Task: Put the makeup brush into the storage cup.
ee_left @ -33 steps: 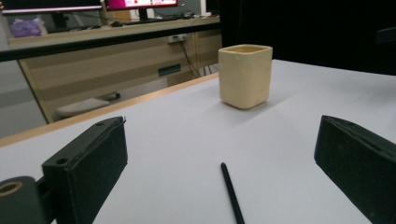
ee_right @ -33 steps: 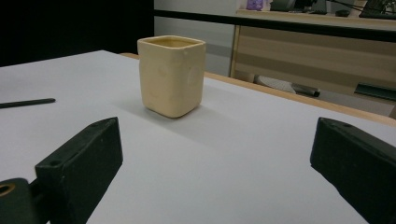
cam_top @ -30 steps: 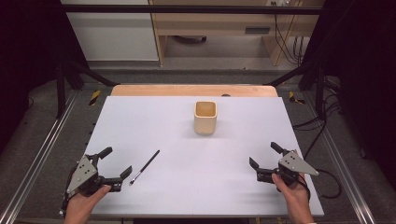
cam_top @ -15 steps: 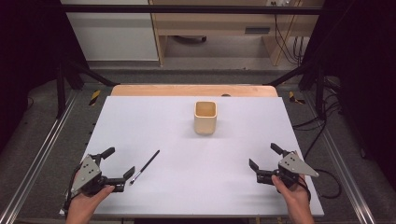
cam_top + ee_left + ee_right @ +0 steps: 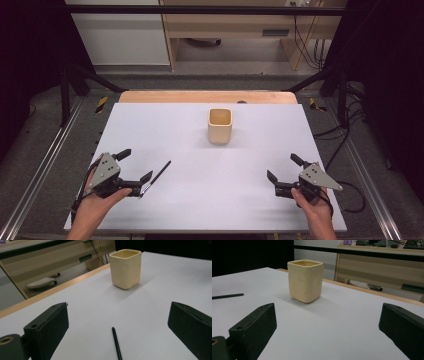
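A thin black pen point(image 5: 156, 176) lies flat on the white table top point(image 5: 215, 205) at the front left. My left gripper point(image 5: 136, 165) is open just left of it, and its right jaw tip sits by the pen's near end. In the left gripper view the pen point(image 5: 116, 345) lies on the table between the wide-open jaws of the left gripper point(image 5: 117, 317), with nothing gripped. A cream square cup point(image 5: 220, 125) stands upright at mid-table, also in the left gripper view point(image 5: 125, 268). My right gripper point(image 5: 281, 166) is open and empty at the front right, facing the cup point(image 5: 305, 281).
A wooden strip point(image 5: 207, 96) runs along the table's far edge. Beyond it are a wooden desk and cables on the floor. Metal rails flank the table on both sides. In the right gripper view the pen point(image 5: 227, 296) lies far off to the left.
My left gripper has shifted a little right and forward, closing in on the pen's near end. The pen, the cup and the right gripper have stayed put.
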